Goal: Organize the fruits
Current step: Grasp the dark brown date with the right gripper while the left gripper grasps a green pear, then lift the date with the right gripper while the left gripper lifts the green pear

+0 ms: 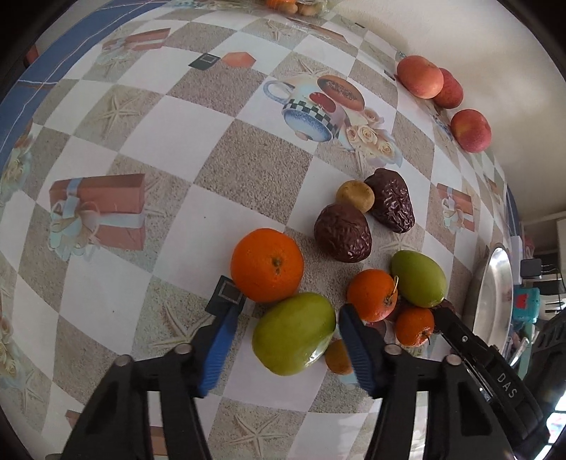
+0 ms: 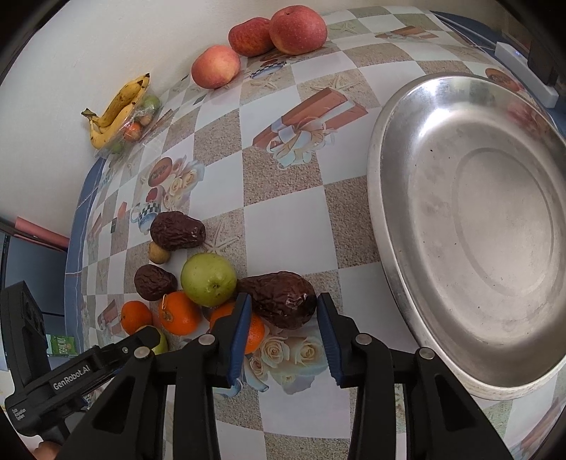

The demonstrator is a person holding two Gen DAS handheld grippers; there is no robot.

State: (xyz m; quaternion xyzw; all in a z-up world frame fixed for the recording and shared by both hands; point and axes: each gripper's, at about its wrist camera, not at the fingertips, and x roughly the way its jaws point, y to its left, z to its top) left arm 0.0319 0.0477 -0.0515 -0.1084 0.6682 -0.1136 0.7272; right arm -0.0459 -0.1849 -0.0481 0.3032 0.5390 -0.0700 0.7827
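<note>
In the left wrist view, my left gripper is open around a green mango lying on the table, with a gap at the left pad. A large orange touches the mango's far side. Behind it lie two wrinkled brown fruits and a second green mango. In the right wrist view, my right gripper is open, its blue fingertips flanking a wrinkled brown fruit on the table. A steel bowl stands empty to the right.
Small oranges and a green fruit crowd the left of the right gripper. Three apples and bananas on a plastic bag lie along the wall. A small tan fruit sits between the brown ones.
</note>
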